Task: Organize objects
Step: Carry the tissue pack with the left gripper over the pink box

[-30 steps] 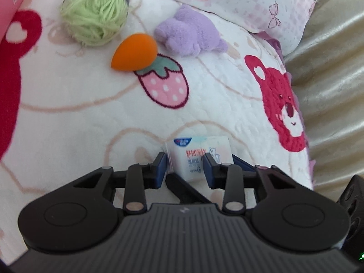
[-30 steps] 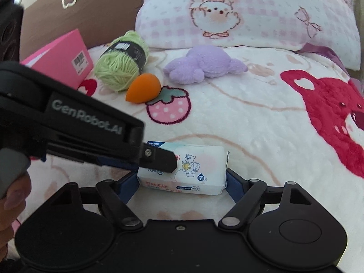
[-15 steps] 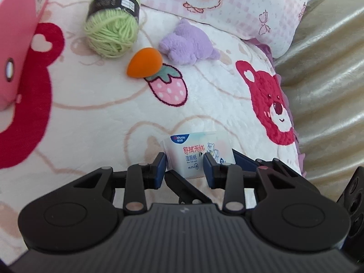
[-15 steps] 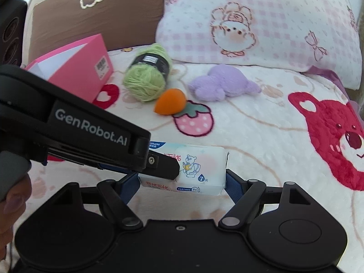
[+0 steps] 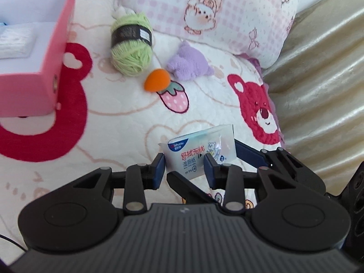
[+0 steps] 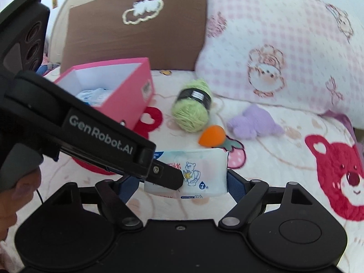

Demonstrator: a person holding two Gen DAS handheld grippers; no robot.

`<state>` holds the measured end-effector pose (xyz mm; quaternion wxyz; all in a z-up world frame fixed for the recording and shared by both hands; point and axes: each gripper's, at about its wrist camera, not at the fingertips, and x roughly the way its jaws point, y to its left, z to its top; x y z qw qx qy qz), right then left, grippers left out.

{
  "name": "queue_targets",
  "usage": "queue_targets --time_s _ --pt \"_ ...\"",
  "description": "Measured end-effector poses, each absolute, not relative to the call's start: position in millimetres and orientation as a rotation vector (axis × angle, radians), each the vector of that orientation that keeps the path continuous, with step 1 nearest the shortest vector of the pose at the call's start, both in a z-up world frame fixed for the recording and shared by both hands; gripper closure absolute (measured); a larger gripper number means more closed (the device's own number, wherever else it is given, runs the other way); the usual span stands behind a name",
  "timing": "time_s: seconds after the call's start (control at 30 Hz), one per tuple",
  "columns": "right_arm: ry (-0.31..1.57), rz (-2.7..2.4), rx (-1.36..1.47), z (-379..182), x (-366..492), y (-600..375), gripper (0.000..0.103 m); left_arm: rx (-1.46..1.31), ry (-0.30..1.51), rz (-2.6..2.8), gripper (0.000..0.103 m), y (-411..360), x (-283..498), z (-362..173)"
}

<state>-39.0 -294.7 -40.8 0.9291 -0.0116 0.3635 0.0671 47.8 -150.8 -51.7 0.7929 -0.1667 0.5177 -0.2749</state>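
Both grippers are holding one wet-wipe pack [image 6: 200,173] up off the bed [image 5: 118,122]: the left gripper [image 5: 184,168] is pinching its end, while the right gripper [image 6: 182,179] is hugging its sides with its jaws opening. Farther back, the orange sponge [image 5: 157,79], green yarn [image 5: 131,45] and purple plush toy [image 5: 188,64] are still waiting. The pink box [image 6: 127,88] is already holding some packs, and nothing is blocking the way.

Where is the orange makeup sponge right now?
In both wrist views the orange sponge lies mid-blanket, between the green yarn ball and the purple plush toy, its tip against a printed strawberry.
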Motion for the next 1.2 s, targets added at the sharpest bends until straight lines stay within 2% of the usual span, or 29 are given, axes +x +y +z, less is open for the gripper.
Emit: queue_targets --time_s 0.5,1.2 --pt "0.784 0.222 -0.028 -8.2 -39.9 -252.8 0.017 -0.328 1.109 -0.550 0.068 -102.4 34.4 -16.5" --pt "0.833 0.309 -0.073 18.3 -33.6 -205.3 0.017 -0.361 1.103 -0.500 0.067 -44.9 25.7 4.3"
